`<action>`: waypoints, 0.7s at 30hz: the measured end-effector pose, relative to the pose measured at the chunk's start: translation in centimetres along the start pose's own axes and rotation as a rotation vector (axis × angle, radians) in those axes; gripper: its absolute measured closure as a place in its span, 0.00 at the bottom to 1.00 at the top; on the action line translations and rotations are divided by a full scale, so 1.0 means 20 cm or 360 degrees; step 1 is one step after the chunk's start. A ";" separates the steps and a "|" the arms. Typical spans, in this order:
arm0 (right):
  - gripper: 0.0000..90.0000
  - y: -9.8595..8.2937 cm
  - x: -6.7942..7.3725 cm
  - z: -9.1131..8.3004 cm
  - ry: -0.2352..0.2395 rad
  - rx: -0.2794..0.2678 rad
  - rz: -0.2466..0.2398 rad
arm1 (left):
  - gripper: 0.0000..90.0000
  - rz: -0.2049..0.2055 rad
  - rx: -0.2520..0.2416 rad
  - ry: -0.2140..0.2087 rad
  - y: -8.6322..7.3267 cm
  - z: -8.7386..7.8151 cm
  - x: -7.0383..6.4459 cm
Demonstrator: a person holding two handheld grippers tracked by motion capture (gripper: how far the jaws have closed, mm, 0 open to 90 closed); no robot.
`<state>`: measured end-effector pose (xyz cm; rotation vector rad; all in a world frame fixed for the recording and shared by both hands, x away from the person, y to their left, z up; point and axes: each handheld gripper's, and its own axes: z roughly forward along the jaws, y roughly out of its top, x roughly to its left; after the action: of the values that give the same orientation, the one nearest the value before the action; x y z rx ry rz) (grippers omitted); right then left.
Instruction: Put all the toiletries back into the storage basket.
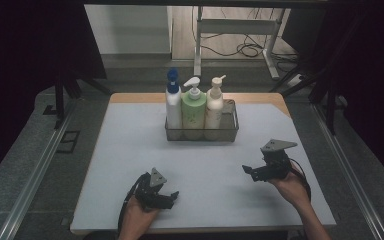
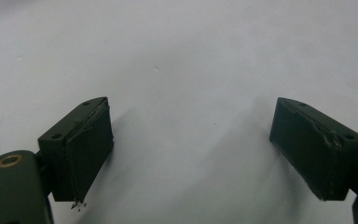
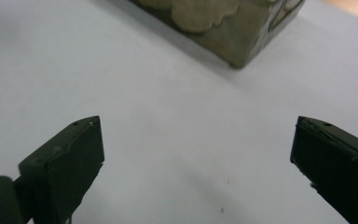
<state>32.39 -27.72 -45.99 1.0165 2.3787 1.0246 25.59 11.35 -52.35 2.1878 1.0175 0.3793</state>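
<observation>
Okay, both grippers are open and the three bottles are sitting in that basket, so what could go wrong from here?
1. The three bottles stand tightly side by side in the basket, so gripping the green bottle may jostle the blue-capped bottle or the cream bottle.
2. The pump heads stick out and might catch a jaw.
3. The right gripper and left gripper could crowd each other reaching in together.
</observation>
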 end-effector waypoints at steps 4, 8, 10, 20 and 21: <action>0.01 -0.09 0.00 0.01 0.0000 0.0009 0.0040 | 0.14 0.0000 0.0000 0.0001 0.00 0.00 0.00; 0.00 -0.19 -0.01 0.05 -0.0006 0.0033 0.0069 | 0.14 0.0000 0.0000 0.0001 0.00 0.00 0.00; 0.00 -0.23 -0.01 0.07 -0.0006 0.0052 0.0078 | 0.14 0.0000 -0.0001 0.0001 0.00 0.00 0.00; 0.00 -0.31 -0.02 0.12 -0.0001 0.0106 0.0085 | 0.14 0.0003 0.0001 0.0001 0.00 0.00 0.00; 0.00 -0.31 -0.02 0.12 0.0002 0.0105 0.0086 | 0.14 0.0001 0.0002 0.0000 0.00 0.00 0.00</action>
<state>30.99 -29.77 -52.21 1.1094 2.4123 0.9714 25.58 11.33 -52.35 2.1891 1.0174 0.3789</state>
